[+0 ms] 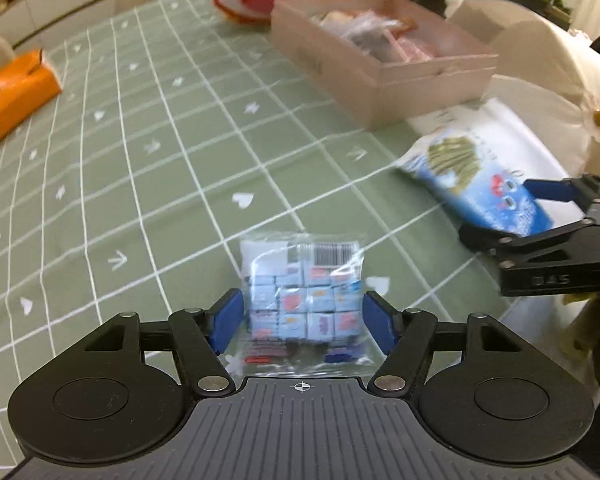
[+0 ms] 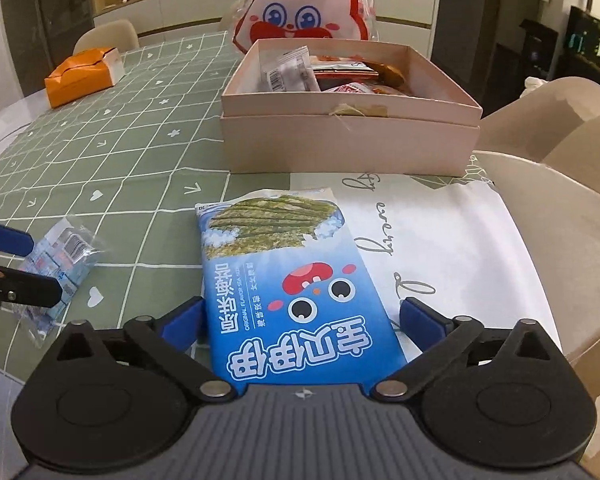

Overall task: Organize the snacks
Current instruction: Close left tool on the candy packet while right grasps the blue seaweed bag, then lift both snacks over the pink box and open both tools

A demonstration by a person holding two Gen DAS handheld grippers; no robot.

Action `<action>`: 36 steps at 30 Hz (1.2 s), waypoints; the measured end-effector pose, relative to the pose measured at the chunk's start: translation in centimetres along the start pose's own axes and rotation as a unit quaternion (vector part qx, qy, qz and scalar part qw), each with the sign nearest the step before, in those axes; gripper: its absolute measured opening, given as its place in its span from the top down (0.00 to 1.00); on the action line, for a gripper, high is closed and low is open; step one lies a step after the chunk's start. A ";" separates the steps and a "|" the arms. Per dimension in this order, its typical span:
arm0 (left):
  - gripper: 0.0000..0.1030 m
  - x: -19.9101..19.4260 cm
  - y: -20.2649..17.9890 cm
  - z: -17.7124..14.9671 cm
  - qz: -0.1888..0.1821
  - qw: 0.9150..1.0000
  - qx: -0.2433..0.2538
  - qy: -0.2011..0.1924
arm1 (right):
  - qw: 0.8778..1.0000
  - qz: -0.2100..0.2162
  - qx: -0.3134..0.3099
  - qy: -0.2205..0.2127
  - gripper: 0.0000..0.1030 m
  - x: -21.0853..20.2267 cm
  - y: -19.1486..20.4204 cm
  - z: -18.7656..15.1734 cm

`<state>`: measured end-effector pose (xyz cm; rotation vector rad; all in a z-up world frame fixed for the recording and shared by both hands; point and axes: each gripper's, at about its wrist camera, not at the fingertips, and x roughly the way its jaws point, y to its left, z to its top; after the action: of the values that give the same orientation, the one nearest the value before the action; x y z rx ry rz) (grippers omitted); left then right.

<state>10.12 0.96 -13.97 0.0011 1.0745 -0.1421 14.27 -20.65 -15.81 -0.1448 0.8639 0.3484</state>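
Surface: green checked tablecloth (image 2: 140, 128); pink box (image 2: 348, 140) behind.
Left gripper (image 1: 303, 320): my jaws open, straddling candy pack (image 1: 300, 300).
Right gripper (image 2: 300, 322): my jaws open, straddling seaweed bag (image 2: 292, 280).

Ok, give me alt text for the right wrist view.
The right gripper straddles a blue seaweed snack packet, jaws open, pads not pressing it, on a green checked tablecloth. Behind stands an open pink cardboard box of snacks.

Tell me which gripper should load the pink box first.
Right, probably. The right gripper straddles the blue seaweed packet, lying just before the pink box. The left gripper, also open, brackets the clear candy bag farther from the box.
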 end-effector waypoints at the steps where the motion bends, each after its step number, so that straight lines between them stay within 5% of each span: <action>1: 0.28 0.2 0.0 0.1 -0.003 1.000 -0.004 0.001 | 1.000 -0.001 0.001 -0.001 0.00 0.0 0.0 0.0; 5: 0.23 0.8 -0.2 0.7 -0.019 1.000 -0.016 -0.004 | 1.000 -0.001 0.003 -0.008 0.00 0.0 0.0 -0.2; 11: 0.31 0.4 -0.7 0.3 -0.029 0.999 -0.033 -0.004 | 1.000 -0.002 0.004 -0.012 0.00 -0.3 0.1 -0.6; 22: 0.30 -1.2 -3.5 -3.2 -0.057 0.998 -0.023 0.017 | 0.994 0.070 -0.056 0.069 0.04 -2.0 0.4 -0.4; 31: 0.30 -1.3 -3.2 -3.6 -0.063 0.997 -0.033 0.016 | 0.996 0.030 0.040 0.075 0.05 0.4 -1.0 2.6; 36: 0.30 -1.4 -3.1 -4.1 -0.063 0.997 -0.030 0.011 | 0.998 0.003 0.007 0.068 0.18 0.1 0.3 2.1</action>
<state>5.48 -1.70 -14.45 -0.1200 1.0997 -0.2247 15.78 -19.78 -14.52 -0.1545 1.0017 0.3402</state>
